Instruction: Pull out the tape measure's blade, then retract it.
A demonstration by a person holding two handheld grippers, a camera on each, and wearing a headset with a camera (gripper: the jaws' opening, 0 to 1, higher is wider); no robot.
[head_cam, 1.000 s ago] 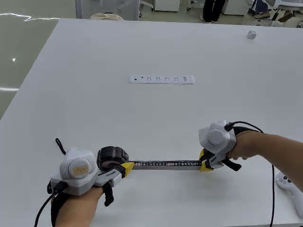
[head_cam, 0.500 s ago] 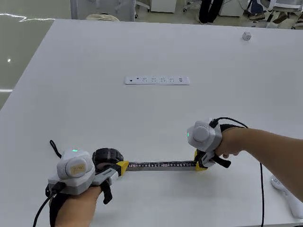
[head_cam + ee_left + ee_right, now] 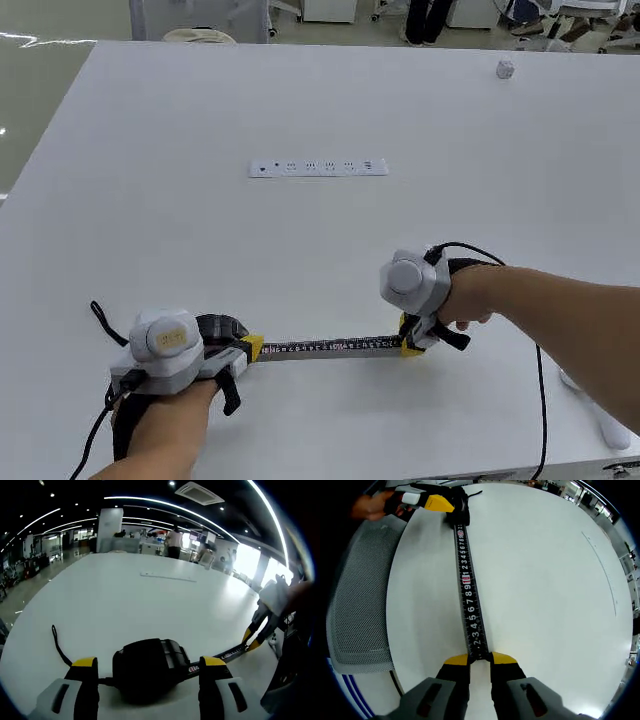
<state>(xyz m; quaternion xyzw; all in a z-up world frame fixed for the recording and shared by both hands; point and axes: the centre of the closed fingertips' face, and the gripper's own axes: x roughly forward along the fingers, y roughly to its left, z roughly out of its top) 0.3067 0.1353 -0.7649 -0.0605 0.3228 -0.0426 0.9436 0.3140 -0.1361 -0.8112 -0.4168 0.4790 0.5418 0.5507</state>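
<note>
A person stands at a wide white counter [image 3: 400,120] with a handheld gripper in each hand and a black tape measure [image 3: 222,328] stretched between them.

The tape measure's case lies on the counter at the near left. The left gripper [image 3: 149,665] has its yellow-tipped jaws on either side of the case, apparently clamped on it. A thin black strap [image 3: 57,645] trails from the case to the left.

The blade [image 3: 470,605] runs flat along the counter to the right, with its printed numbers facing up. The right gripper [image 3: 480,657] has its jaws pinched together on the blade's free end.

The pull-out step looks done or nearly done, with a good length of blade out and held straight. Next, the right gripper will likely need to guide the end back toward the case in line with the blade. The left gripper would keep the case steady so the blade feeds in without snapping or kinking.

Farther across the counter lies a white power strip [image 3: 318,167], and a small pale round object [image 3: 505,69] sits at the far right. A grey mesh chair [image 3: 360,595] stands at the near edge. Beyond is a bright open room with a glossy floor and people [image 3: 175,537] standing in the distance.
</note>
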